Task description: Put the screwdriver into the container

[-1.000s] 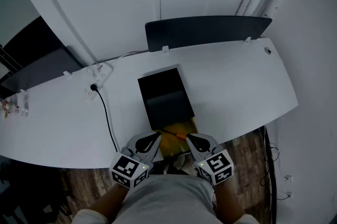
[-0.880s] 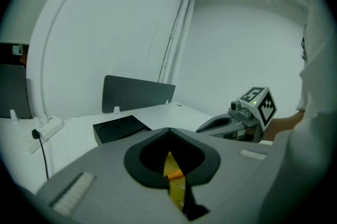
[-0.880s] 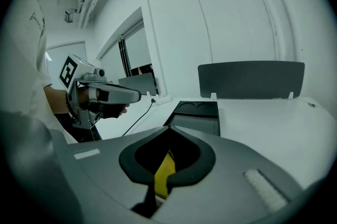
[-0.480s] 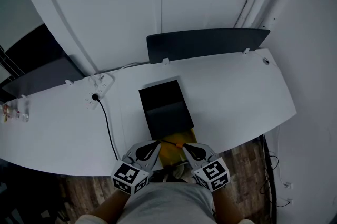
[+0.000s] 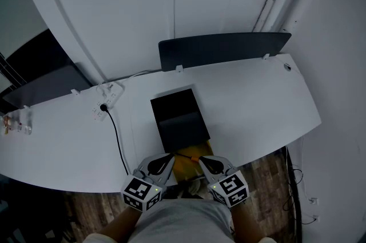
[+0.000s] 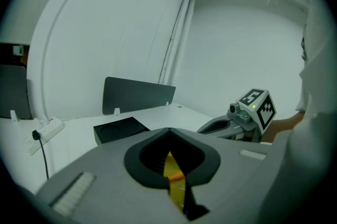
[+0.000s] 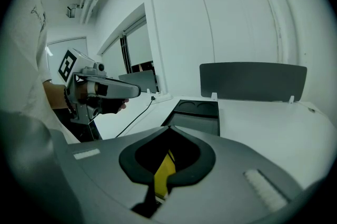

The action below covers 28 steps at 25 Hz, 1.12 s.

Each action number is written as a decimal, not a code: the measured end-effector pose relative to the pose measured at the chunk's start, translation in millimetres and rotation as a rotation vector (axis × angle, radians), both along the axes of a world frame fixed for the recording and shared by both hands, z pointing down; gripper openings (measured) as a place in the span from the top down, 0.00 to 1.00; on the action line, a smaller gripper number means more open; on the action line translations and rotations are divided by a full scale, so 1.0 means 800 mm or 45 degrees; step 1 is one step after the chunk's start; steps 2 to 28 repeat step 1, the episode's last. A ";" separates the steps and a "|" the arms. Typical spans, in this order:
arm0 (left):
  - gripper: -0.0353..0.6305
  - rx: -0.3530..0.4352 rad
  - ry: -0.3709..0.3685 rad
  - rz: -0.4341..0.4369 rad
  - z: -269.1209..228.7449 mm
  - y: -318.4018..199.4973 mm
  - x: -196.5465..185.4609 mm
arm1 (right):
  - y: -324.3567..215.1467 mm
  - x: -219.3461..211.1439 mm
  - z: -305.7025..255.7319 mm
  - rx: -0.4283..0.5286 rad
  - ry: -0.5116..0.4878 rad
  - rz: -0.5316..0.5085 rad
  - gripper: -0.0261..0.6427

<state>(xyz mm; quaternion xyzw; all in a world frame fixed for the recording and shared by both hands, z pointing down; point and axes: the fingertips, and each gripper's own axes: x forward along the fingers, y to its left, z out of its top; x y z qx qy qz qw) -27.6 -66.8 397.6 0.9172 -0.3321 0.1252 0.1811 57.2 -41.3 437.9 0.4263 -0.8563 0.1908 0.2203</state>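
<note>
Left gripper [image 5: 170,155] and right gripper [image 5: 201,159] clenched, empty. Head view shows orange-handled screwdriver [image 5: 191,156] on yellow mat [image 5: 186,167], near side of black rectangular container [image 5: 173,96]; right gripper view misses the screwdriver.

White counter [image 5: 257,99], black container [image 5: 178,113]; beside the container, a yellow sheet [image 5: 186,166] and an orange-handled screwdriver [image 5: 195,159].

Dim, even, bluish-grey light; the white surface [image 5: 257,99] reads dull, with faint soft shadows and no glare. Both gripper views bend strongly at the edges, with black vignetted corners and a blurred near foreground.
</note>
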 end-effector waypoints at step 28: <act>0.95 0.000 0.000 0.000 0.000 0.001 0.000 | 0.001 -0.001 0.000 -0.001 0.002 -0.002 0.94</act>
